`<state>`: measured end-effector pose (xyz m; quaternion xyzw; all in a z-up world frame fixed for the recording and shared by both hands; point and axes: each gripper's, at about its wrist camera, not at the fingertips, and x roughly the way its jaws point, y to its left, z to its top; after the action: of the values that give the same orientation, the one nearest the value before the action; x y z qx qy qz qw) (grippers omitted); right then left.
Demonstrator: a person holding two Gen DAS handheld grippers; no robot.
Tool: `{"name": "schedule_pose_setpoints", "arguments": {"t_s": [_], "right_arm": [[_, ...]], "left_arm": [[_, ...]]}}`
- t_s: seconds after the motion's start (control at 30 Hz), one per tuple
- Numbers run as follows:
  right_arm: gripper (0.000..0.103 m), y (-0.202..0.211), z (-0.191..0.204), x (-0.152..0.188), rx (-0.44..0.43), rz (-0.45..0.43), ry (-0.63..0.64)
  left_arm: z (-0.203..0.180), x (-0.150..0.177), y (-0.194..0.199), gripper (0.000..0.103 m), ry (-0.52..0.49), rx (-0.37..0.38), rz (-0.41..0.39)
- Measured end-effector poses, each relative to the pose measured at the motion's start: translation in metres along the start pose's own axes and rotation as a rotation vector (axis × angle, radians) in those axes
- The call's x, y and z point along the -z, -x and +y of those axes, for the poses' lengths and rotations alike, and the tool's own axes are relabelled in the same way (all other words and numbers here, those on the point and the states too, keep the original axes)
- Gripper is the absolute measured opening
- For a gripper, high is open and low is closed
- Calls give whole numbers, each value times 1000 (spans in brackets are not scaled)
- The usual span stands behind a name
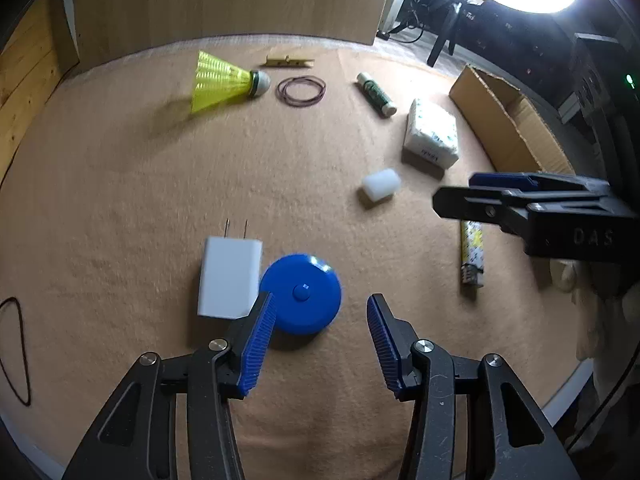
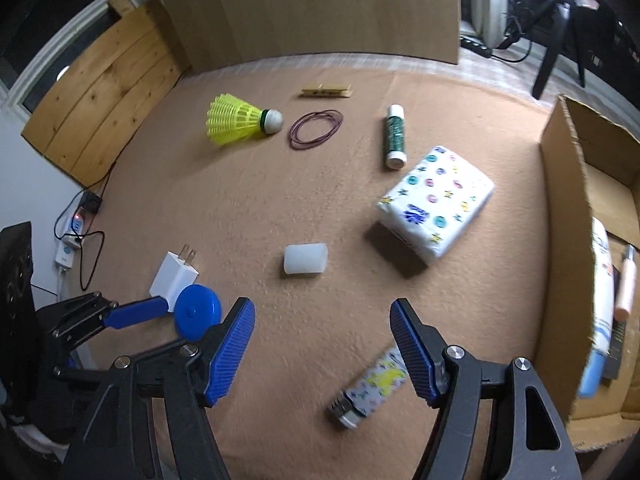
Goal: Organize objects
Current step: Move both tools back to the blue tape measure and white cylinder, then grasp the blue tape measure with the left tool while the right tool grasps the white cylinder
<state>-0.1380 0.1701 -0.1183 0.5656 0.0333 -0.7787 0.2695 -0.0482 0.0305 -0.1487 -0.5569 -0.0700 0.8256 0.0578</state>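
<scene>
Matt fuzzy cloth (image 1: 140, 200) covers the table; blue tape measure (image 1: 302, 294) and white charger (image 1: 229, 278) are smooth plastic.

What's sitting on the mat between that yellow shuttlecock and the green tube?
A loop of dark rubber bands lies between the shuttlecock and the green tube, touching neither. Both wrist views show it.

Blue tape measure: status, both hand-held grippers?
Left hand-held gripper open, empty, over blue tape measure. Right hand-held gripper open, empty, above lighter. White charger touching tape measure's side.
</scene>
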Motion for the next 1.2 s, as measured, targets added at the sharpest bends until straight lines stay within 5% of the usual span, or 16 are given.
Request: {"name": "schedule_pose_setpoints", "arguments": {"t_s": [0.7, 1.2], "right_arm": [[66, -46, 12, -21, 58, 66, 33], [64, -55, 23, -22, 136, 67, 145]], "left_arm": [[-4, -5, -27, 56, -110, 4, 21], [-5, -2, -31, 54, -101, -4, -2]]}}
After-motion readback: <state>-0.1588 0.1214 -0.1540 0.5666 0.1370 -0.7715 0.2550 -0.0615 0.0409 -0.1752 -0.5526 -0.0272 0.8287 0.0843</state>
